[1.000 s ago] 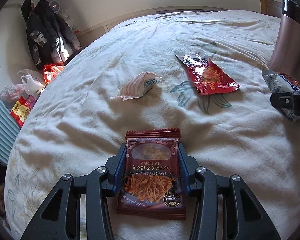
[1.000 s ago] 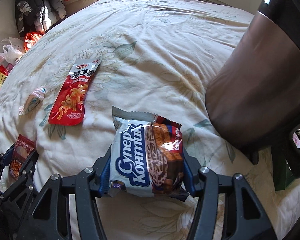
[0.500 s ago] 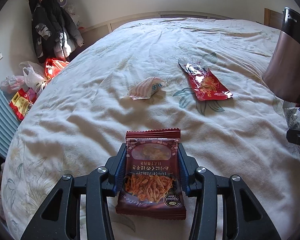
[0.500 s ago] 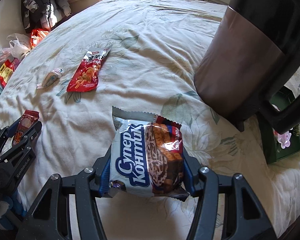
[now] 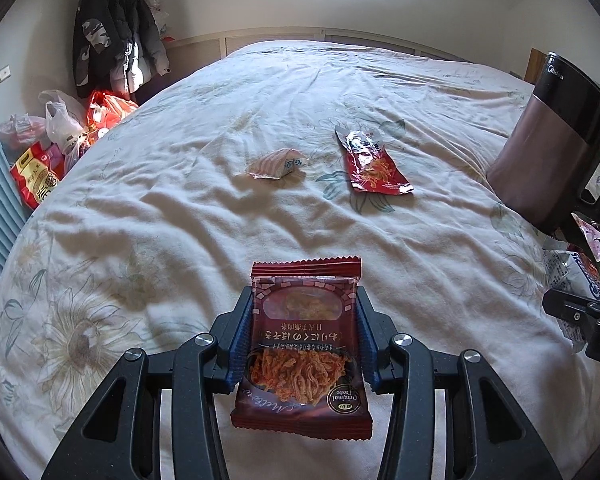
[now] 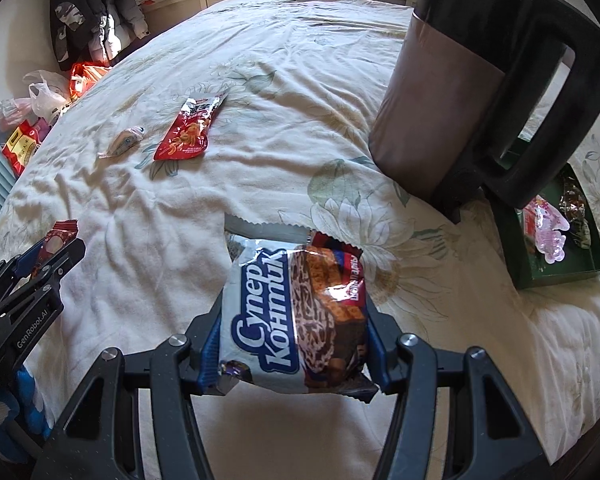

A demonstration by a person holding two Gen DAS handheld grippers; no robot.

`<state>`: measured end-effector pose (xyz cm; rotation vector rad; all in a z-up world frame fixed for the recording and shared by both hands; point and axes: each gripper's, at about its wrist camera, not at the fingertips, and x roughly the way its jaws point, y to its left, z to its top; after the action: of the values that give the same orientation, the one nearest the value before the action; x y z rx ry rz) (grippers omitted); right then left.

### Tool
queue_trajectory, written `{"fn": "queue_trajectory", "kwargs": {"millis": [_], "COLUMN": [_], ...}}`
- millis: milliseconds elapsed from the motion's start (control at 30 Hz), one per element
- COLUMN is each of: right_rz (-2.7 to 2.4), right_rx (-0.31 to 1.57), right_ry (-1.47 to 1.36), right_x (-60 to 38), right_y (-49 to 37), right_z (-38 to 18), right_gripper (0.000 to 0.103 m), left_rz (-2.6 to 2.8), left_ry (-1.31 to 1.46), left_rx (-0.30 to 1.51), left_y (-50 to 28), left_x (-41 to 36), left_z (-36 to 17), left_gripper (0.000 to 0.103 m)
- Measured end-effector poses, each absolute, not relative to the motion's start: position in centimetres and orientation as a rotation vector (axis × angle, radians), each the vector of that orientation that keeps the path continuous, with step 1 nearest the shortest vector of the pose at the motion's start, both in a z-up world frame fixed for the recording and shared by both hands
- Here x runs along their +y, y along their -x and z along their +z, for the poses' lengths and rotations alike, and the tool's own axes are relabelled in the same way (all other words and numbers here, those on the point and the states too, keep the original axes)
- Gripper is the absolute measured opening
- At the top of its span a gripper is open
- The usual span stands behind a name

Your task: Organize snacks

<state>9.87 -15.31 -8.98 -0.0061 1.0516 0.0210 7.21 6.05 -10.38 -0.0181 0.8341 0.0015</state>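
Note:
My left gripper (image 5: 304,336) is shut on a dark red snack packet (image 5: 304,344) held above the bed's near edge. In the right wrist view my right gripper (image 6: 292,332) is shut on a white and blue wafer packet (image 6: 296,312). On the bedspread beyond lie a bright red snack packet (image 5: 374,168) (image 6: 188,132) and a small pink striped wrapper (image 5: 278,164) (image 6: 124,142). At the right a green tray (image 6: 556,276) holds a pink wrapped sweet (image 6: 548,228) and a dark one. The left gripper (image 6: 28,276) shows at the left edge of the right wrist view.
A tall brown and black kettle (image 6: 452,92) (image 5: 548,152) stands on the bed beside the green tray. Plastic bags (image 5: 60,120) and a red food bag (image 5: 34,180) sit on the floor at the left, below hanging jackets (image 5: 112,28). The floral bedspread (image 5: 260,100) is rumpled.
Both grippers have drawn back and risen with their packets still held. The kettle and the green tray have come further into view on the right; the loose packets look farther away.

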Motion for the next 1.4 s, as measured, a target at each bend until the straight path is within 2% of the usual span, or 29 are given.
{"fn": "queue_trajectory", "kwargs": {"millis": [1400], "right_rz": [-0.124], "right_rx": [0.964], "right_ry": [-0.14], "right_x": [-29.2], "right_y": [0.8], "right_z": [-7.8], "right_gripper": [0.103], "left_rz": [-0.144], "left_ry": [-0.123], "left_rx": [0.804], "left_y": [0.7], "left_x": [-3.9], "left_z": [-6.3], "left_gripper": [0.041]}}
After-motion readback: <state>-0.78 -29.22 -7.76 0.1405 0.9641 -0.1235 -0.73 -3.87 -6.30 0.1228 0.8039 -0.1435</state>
